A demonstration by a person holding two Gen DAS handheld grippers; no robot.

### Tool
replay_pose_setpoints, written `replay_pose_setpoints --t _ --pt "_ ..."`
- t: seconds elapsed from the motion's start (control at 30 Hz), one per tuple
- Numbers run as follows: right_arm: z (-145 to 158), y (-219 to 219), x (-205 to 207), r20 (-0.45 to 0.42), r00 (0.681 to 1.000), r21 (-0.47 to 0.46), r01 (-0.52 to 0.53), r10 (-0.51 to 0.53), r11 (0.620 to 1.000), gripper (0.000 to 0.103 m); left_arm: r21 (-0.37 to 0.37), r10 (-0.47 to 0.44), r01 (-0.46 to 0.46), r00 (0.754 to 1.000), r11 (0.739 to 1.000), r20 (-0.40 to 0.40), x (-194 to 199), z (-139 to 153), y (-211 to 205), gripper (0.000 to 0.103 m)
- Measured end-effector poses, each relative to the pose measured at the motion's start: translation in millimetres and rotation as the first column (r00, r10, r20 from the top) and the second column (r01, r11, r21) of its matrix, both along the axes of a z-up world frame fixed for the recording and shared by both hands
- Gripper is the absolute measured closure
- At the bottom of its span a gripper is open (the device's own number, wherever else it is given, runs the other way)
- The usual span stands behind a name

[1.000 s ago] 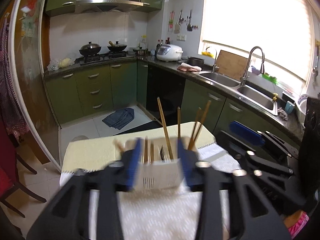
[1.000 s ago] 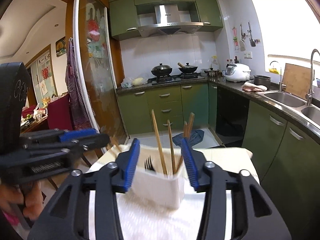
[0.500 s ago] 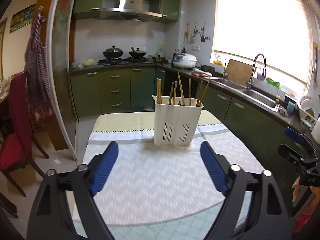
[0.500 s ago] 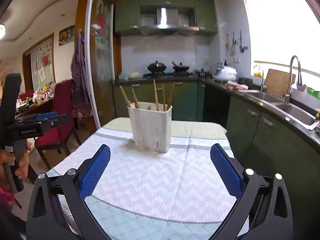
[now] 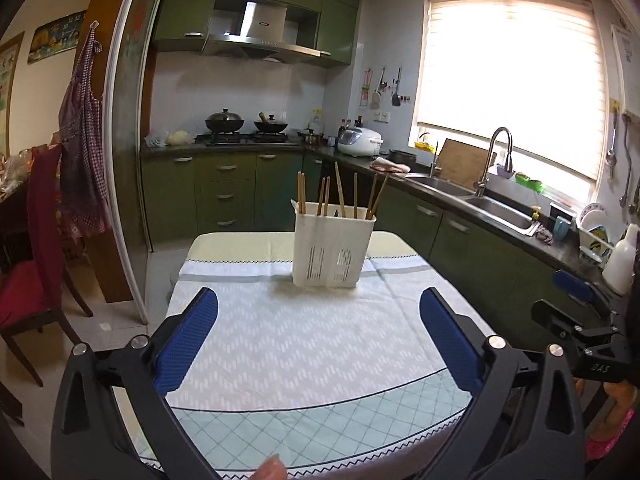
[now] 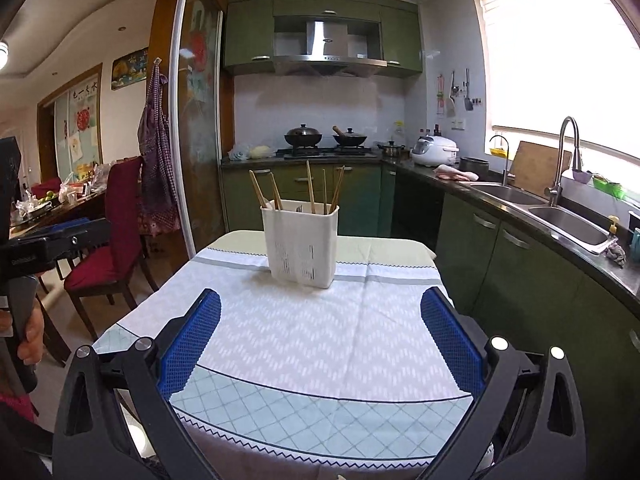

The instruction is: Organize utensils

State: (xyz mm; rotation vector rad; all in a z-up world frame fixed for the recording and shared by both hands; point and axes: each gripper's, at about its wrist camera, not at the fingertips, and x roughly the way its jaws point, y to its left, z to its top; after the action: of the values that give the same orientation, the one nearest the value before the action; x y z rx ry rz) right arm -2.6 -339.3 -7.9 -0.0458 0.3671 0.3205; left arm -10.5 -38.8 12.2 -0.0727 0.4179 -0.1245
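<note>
A: Chopsticks [image 5: 340, 194] are standing upright in the white slotted plastic utensil holder [image 5: 332, 250], which is sitting on the cloth-covered surface [image 5: 304, 344] at about twelve o'clock from both cameras.

B: And the grippers?

A: Both are pulling back. A second ago the left gripper [image 5: 318, 340] and the right gripper [image 6: 320, 344] were each crowding the holder, blue pads close on either side of it. Now the jaws of both are standing wide apart, holding nothing, and the holder is sitting well clear ahead of them.

B: So it is no longer being held?

A: Right, it is resting on its own, upright, toward the far end of the tablecloth. In the right wrist view the wooden sticks [image 6: 310, 188] are leaning at mixed angles, and a metal fork's tines [image 6: 299, 209] are just peeking above the rim.

B: What is that telling us about progress?

A: I am judging the placing finished: no loose utensils are showing on the cloth, so the task is looking close to done, or done.

B: Any risk?

A: Little, since nothing is touching the holder now.
</note>
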Motion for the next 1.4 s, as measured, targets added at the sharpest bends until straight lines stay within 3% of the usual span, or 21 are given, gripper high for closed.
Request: replay_pose_setpoints --t 0.4,1.4 --pt "4.0 0.8 5.6 -0.001 1.0 -0.014 0.005 -0.005 1.0 0.005 0.031 -0.002 0.003 1.0 1.0 -0.024 5.3 -5.4 -8.0 0.007" --pt "1.3 9.4 11.4 -0.006 1.0 -0.019 -0.004 0.004 1.0 0.005 0.026 -0.008 0.009 1.0 1.0 -0.025 3.9 -4.0 -10.4 0.007"
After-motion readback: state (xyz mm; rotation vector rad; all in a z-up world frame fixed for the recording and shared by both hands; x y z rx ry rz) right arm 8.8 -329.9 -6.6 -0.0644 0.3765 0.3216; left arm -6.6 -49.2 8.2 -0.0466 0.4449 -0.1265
